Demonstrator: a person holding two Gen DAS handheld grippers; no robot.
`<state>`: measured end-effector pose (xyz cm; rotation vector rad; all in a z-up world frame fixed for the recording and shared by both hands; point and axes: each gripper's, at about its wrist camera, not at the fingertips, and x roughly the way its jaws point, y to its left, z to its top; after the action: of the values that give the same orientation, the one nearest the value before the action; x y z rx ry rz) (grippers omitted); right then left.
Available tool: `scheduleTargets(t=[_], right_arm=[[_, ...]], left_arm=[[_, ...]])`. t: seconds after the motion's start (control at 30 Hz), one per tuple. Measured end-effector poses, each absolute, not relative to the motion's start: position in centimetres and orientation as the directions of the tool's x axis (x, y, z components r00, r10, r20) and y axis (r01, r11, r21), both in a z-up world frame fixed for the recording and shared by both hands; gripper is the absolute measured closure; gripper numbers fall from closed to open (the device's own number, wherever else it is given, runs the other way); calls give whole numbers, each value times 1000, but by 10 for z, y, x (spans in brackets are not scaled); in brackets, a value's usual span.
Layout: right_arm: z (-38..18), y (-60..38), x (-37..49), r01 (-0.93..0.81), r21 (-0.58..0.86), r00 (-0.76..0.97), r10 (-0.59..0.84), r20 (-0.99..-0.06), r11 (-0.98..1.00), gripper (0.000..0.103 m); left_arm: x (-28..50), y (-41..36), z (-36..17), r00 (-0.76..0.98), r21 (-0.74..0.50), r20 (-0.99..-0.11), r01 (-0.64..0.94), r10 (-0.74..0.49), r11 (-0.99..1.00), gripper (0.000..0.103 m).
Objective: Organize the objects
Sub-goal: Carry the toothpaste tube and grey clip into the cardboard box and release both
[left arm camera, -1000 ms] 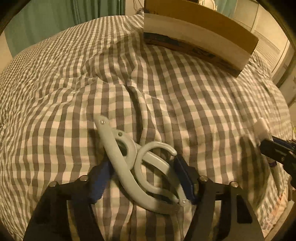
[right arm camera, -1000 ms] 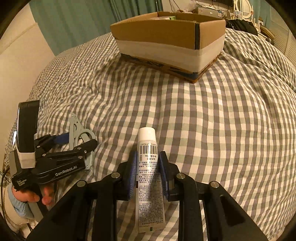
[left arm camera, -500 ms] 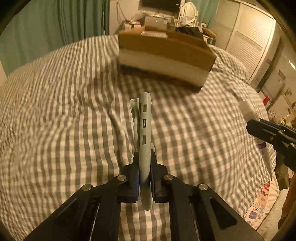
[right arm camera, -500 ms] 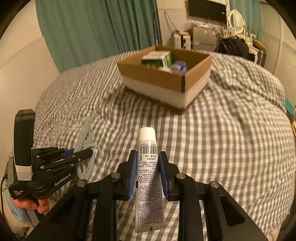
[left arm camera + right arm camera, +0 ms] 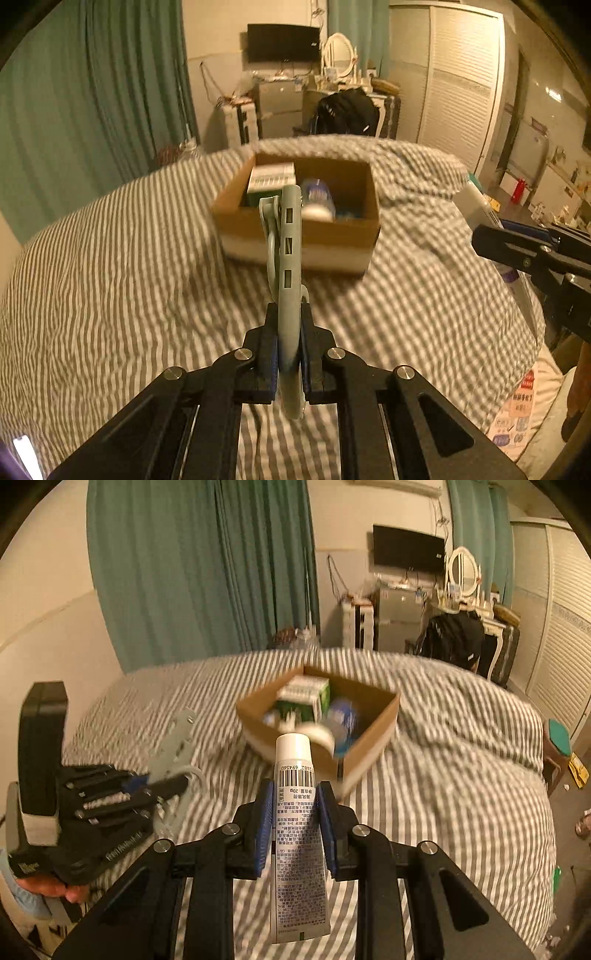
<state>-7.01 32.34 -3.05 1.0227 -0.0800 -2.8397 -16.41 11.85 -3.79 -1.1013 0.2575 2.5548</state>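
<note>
In the left wrist view the left tongs [image 5: 286,354] are seen clamped on a pale grey-green folding hanger [image 5: 288,258], held edge-on above the checked bed [image 5: 110,277], with the cardboard box [image 5: 299,229] lying beyond it at twelve o'clock. In the right wrist view the right tongs [image 5: 295,823] are seen clamped on a white tube [image 5: 297,834], gripped across its printed body with the cap pointing toward the box [image 5: 373,738] at about one o'clock, and the left tongs [image 5: 162,786] are seen at nine o'clock. The hanger is judged to be light, rigid plastic, jointed so that its arms may swing if it is held away from the thick central spine; the present hold at the lower end seems secure. The tube is judged light and soft-walled, smooth enough to slip, so a grip across the flatter middle is better than one near the cap. A green-and-white carton [image 5: 271,181] and a blue-labelled bottle [image 5: 317,201] are already seen inside the box. Much is smeared by motion blur: the box contents cannot be read, and the checks of the cover are drawn into stripes. The hanger's hook is largely hidden behind its own edge, and in the left wrist view the tube is cut off at three o'clock.
</note>
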Motion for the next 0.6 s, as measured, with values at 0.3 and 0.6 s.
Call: scheduleTargets(t=[0.3, 0.6], right_arm=[[-15, 338, -165, 46, 161, -777, -137, -615, -986, 80], [-50, 368, -249, -74, 270, -756, -123, -643, -960, 80]], left_arm=[[-244, 165, -14, -660, 24, -691, -429, 295, -903, 94], [-331, 186, -46, -617, 18, -737, -426, 276, -904, 94]])
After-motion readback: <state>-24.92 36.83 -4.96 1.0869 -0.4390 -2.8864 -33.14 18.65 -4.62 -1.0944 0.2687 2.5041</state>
